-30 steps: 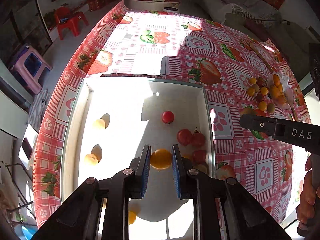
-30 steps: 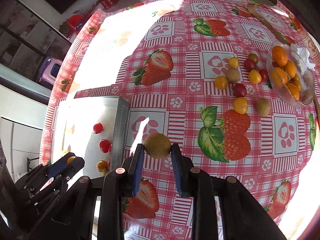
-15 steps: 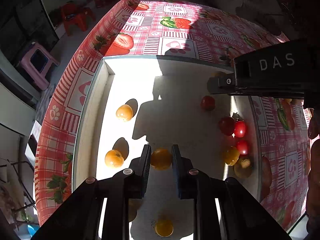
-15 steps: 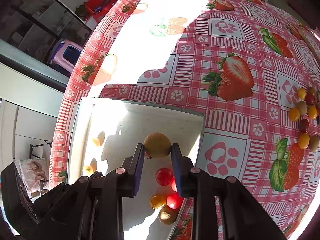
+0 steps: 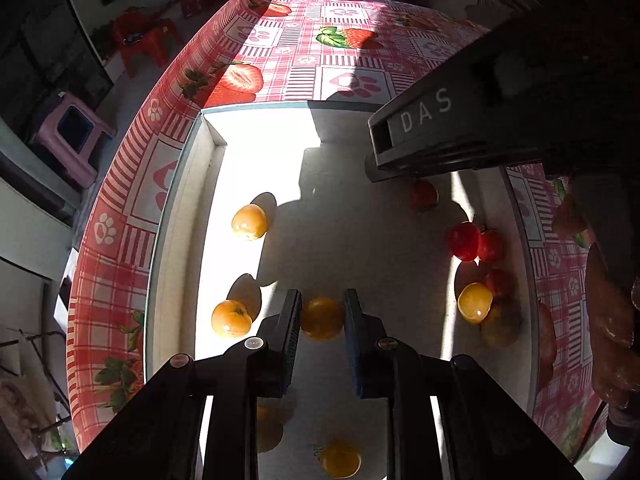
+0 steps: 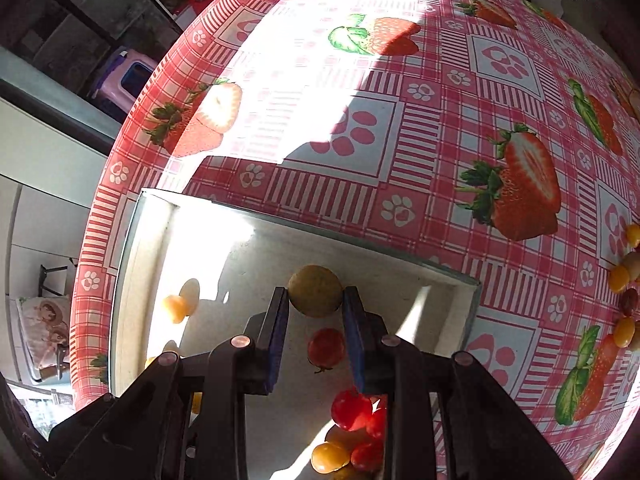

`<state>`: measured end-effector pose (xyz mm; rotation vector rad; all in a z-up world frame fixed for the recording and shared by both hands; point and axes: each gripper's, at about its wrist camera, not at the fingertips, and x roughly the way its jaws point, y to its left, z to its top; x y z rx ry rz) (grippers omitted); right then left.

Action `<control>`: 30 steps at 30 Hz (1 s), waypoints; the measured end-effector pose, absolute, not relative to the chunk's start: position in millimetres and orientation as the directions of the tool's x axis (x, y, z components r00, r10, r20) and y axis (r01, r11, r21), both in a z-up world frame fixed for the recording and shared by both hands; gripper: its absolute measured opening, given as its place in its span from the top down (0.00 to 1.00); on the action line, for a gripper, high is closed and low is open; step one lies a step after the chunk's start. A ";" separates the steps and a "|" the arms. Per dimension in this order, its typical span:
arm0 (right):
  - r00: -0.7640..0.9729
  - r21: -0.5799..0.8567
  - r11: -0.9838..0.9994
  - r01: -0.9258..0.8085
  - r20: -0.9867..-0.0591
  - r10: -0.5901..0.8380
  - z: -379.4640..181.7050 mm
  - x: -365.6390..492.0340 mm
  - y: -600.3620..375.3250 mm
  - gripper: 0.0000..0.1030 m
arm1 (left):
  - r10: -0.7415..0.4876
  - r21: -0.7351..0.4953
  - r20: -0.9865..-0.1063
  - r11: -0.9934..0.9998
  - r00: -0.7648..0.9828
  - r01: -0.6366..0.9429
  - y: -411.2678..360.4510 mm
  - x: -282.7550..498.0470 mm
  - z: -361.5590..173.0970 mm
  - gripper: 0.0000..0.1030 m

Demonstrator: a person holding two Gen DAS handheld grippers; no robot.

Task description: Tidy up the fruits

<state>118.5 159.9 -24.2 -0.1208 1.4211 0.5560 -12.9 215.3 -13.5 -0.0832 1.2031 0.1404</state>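
Observation:
My left gripper (image 5: 321, 318) is shut on an orange tomato (image 5: 321, 319), held low over the white tray (image 5: 176, 216). My right gripper (image 6: 315, 304) is shut on a brown-green round fruit (image 6: 315, 290), held above the tray's far part (image 6: 360, 244); its black body (image 5: 460, 128) crosses the left wrist view at the upper right. In the tray lie yellow tomatoes on the left (image 5: 249, 222) (image 5: 231, 319) and red tomatoes on the right (image 5: 464, 241) (image 6: 326, 346).
The tray sits on a pink strawberry-print tablecloth (image 6: 400, 120). More loose fruits (image 6: 624, 300) lie on the cloth at the far right. A purple stool (image 5: 72, 136) and a red chair (image 5: 140, 36) stand on the floor beyond the table's left edge.
Both grippers moved forward over the tray, each keeping its fruit. My right gripper came from over the cloth to above the tray's far part. My left gripper dropped lower toward the tray floor.

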 end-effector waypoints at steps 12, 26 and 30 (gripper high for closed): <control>0.054 0.285 0.865 -0.414 -0.940 0.336 -2.1 119.2 144.1 0.37 | 0.099 0.053 -0.924 0.990 0.368 -0.134 213.4 -20.5 -1.6 0.22; 0.051 0.182 0.918 -0.353 -0.976 0.213 28.4 50.4 89.3 0.07 | 0.128 0.092 -0.947 0.987 0.296 -0.133 219.3 -65.9 43.1 0.00; 0.042 0.146 0.911 -0.386 -0.984 0.175 33.8 28.3 91.1 0.00 | 0.167 0.131 -0.946 0.981 0.279 -0.144 225.3 -70.6 52.3 0.00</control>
